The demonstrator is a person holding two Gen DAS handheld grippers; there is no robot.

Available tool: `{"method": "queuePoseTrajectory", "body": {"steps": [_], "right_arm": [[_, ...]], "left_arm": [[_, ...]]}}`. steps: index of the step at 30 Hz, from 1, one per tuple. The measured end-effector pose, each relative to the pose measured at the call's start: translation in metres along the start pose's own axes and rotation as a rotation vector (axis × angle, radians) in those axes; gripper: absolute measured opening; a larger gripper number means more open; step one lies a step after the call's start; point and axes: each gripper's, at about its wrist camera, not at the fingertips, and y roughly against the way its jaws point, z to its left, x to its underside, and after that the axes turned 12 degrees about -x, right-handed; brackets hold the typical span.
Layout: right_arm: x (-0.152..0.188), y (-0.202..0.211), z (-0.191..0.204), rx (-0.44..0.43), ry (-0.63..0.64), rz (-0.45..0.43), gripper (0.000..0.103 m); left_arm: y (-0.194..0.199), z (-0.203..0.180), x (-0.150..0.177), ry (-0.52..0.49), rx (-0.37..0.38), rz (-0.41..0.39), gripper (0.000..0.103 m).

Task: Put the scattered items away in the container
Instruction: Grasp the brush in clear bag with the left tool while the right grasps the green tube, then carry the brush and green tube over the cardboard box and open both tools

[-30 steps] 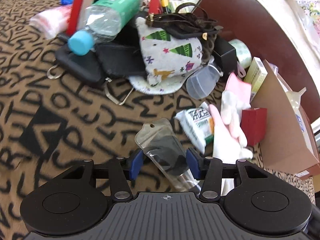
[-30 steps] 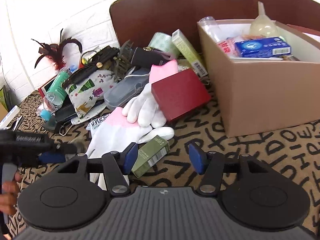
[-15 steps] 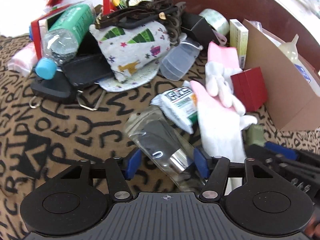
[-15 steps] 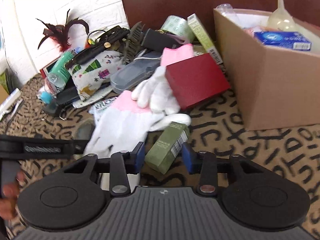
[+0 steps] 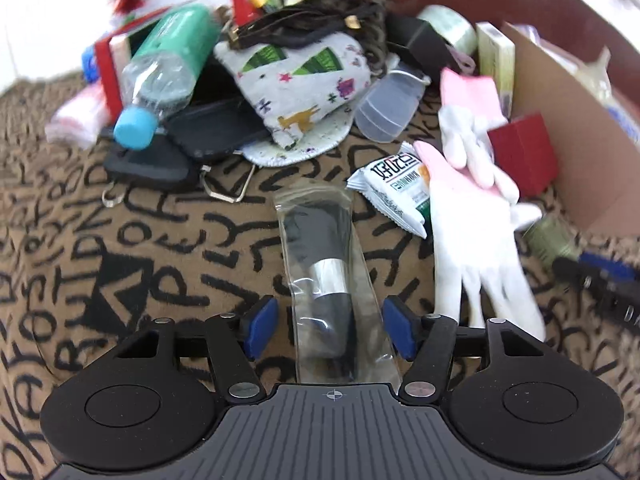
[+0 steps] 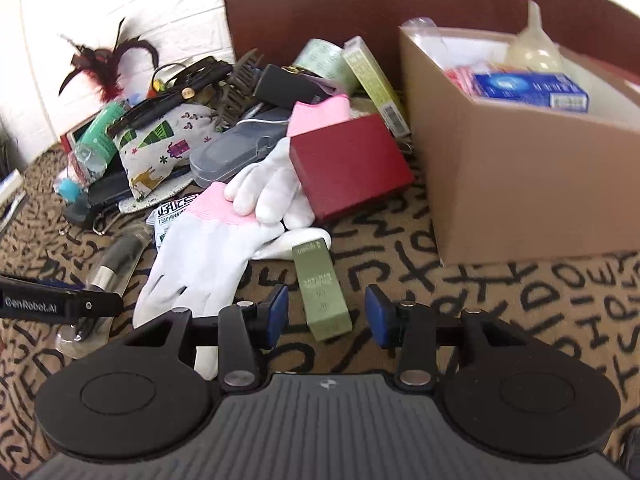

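A black makeup brush in a clear plastic sleeve [image 5: 324, 264] lies on the patterned cloth, its handle end between the blue pads of my left gripper [image 5: 330, 326]. Those jaws are opening and the pads stand clear of the sleeve on both sides. A slim olive-green box [image 6: 322, 292] lies lengthwise between the pads of my right gripper [image 6: 326, 314]. These jaws are also opening, with a gap on each side of the box. The cardboard box [image 6: 520, 184] stands at the right, holding a blue packet and other items.
White gloves with pink cuffs [image 6: 208, 256], a red box [image 6: 348, 168] and a snack packet [image 5: 400, 188] lie between the two grippers. Behind is a heap: water bottle [image 5: 160, 68], tree-print pouch [image 5: 296, 84], clear case [image 6: 236, 152], straps, a tape roll. A brown panel rises at the back.
The left gripper rolled and shifted, so the brush sleeve now lies straight between wider jaws. The right gripper moved over the green box, which turned lengthwise between its pads.
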Motion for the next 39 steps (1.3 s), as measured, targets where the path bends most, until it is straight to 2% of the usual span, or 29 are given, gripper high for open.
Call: {"method": "queuePoseTrajectory", "body": {"steps": [2,3,5,6,7,8,12,14,15,18,23,27,28,31,33,34,39], "right_arm": [[-0.002,-0.004,0.001,-0.001,0.033,0.009,0.047],[-0.003,-0.006,0.001,-0.013,0.040,0.018,0.047],[-0.004,-0.009,0.001,-0.030,0.042,0.027,0.047],[-0.003,-0.012,0.001,-0.039,0.040,0.040,0.046],[-0.003,-0.014,0.001,-0.046,0.033,0.055,0.040],[-0.002,-0.015,0.002,-0.055,0.031,0.067,0.032],[0.000,-0.016,0.004,-0.052,0.050,0.075,0.031],[-0.002,-0.019,0.004,-0.049,0.043,0.079,0.031],[-0.003,-0.020,0.004,-0.045,0.046,0.080,0.031],[-0.003,-0.024,0.005,-0.037,0.059,0.084,0.031],[0.000,-0.025,0.003,-0.044,0.058,0.069,0.030],[0.002,-0.018,0.004,-0.049,0.043,0.069,0.026],[0.003,-0.014,0.004,-0.065,0.030,0.069,0.026],[0.009,-0.001,0.001,-0.126,-0.025,0.066,0.026],[0.012,0.008,0.004,-0.135,-0.020,0.059,0.026],[0.014,0.013,0.005,-0.139,-0.014,0.056,0.026],[0.009,0.038,0.011,-0.186,-0.008,0.018,0.026]], "left_arm": [[0.000,0.001,0.000,-0.009,-0.012,-0.004,0.056],[0.000,0.002,0.000,-0.011,-0.011,-0.002,0.053],[0.000,0.007,-0.001,-0.002,-0.015,0.000,0.037],[0.001,0.011,-0.002,0.007,-0.011,0.001,0.036],[0.000,0.015,-0.003,0.021,0.003,0.008,0.034],[0.000,0.018,-0.003,0.034,0.013,0.013,0.034],[-0.001,0.019,-0.002,0.038,0.014,0.010,0.038],[-0.002,0.014,-0.003,0.023,0.009,0.009,0.053],[-0.003,0.012,-0.003,0.017,0.005,0.006,0.055],[-0.005,0.007,-0.004,-0.009,-0.015,-0.002,0.042],[-0.003,0.005,-0.004,-0.026,-0.023,-0.009,0.044],[0.000,0.007,-0.004,-0.014,-0.018,0.000,0.033],[0.002,0.009,-0.002,-0.002,-0.008,0.004,0.027],[0.015,0.012,0.002,0.001,-0.012,-0.003,0.024],[0.026,0.009,0.008,-0.023,-0.023,-0.029,0.022],[0.032,0.009,0.010,-0.023,-0.012,-0.039,0.018],[0.066,0.007,0.010,-0.013,0.058,-0.103,0.018]]}}
